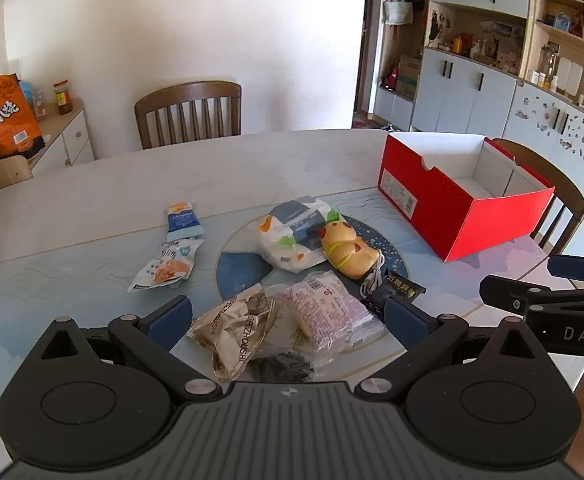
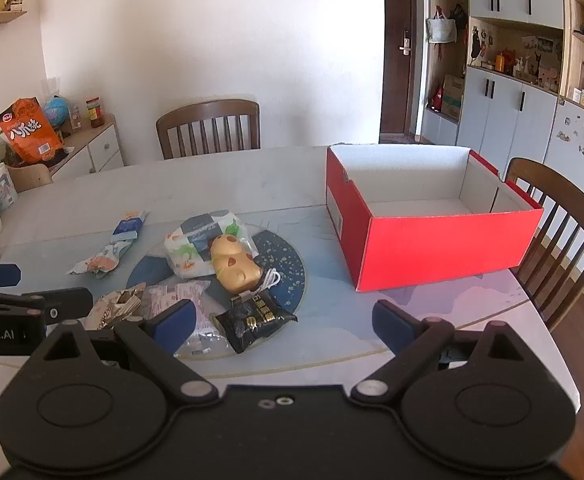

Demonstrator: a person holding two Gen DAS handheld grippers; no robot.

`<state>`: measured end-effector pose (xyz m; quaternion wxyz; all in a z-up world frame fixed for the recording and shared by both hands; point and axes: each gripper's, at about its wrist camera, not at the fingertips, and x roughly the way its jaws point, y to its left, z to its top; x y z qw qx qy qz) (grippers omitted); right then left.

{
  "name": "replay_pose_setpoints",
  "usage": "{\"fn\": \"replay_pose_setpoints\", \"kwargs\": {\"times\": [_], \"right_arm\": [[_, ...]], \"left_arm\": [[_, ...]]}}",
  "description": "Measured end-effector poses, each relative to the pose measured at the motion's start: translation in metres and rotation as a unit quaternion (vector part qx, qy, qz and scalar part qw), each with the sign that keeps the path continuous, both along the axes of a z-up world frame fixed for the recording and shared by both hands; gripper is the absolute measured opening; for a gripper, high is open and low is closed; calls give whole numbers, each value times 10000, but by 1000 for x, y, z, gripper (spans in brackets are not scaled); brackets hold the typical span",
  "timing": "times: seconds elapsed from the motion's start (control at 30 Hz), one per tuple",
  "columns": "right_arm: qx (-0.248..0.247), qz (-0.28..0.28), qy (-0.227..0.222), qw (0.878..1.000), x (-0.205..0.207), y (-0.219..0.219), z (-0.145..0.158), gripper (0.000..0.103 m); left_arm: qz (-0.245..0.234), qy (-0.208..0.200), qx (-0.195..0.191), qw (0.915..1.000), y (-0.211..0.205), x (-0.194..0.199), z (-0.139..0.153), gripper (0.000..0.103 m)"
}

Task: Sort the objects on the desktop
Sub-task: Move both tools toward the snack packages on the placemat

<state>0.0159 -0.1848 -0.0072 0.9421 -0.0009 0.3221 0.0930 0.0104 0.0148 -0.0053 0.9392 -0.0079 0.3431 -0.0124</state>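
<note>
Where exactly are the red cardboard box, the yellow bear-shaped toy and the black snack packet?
Red cardboard box (image 2: 448,246): right wrist view, on its front red wall.
Yellow bear-shaped toy (image 2: 234,266): right wrist view, on its body.
Black snack packet (image 2: 258,322): right wrist view, on its printed face.

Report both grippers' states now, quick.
Left gripper: open, holding nothing, above the snack packets.
Right gripper: open, holding nothing.

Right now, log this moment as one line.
left gripper: open, over snack packets | right gripper: open, holding nothing | red box: empty | table: items unsorted
</note>
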Motion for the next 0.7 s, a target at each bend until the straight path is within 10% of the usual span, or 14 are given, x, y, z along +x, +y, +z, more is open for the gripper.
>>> {"fn": "replay_pose_setpoints", "kwargs": {"times": [0.7], "right_arm": [[-5,-42,-16,10000,2,4,-2,95]], "left_arm": [[-189,-135,-130,9996,11,5,1,103]]}}
